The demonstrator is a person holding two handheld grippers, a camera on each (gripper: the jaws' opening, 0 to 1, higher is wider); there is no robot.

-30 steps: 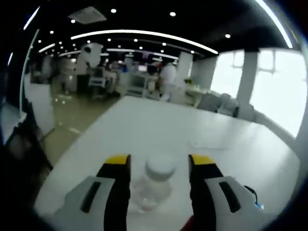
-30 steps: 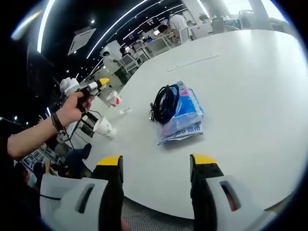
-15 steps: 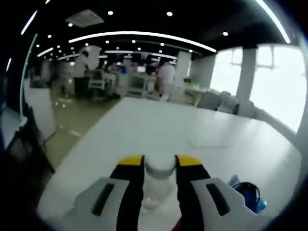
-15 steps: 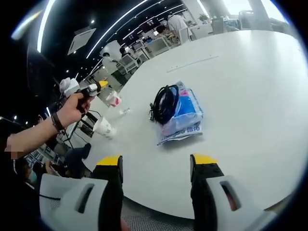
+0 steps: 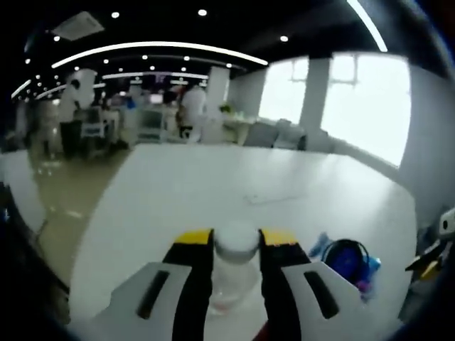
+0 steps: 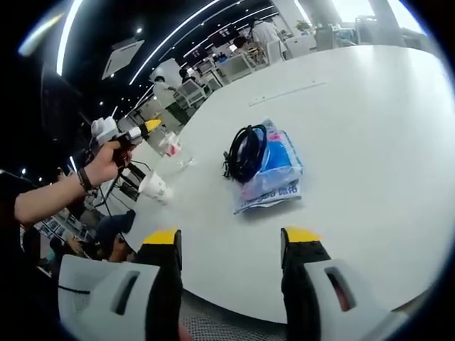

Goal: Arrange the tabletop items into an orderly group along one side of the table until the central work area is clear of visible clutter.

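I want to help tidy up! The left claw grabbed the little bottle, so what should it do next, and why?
Probably lift the clear bottle a little and carry it toward the paper cups near the table's edge. The left claw is shut on its white cap, and the bottle sits apart from the cups, so moving it there starts the group.

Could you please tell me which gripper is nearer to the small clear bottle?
Left. The left gripper has its jaws closed on the clear bottle; the right gripper hangs open off the table's near edge, away from it.

Bright windows [image 5: 359, 106], dark ceiling [image 5: 178, 21], striplights [image 5: 156, 48]
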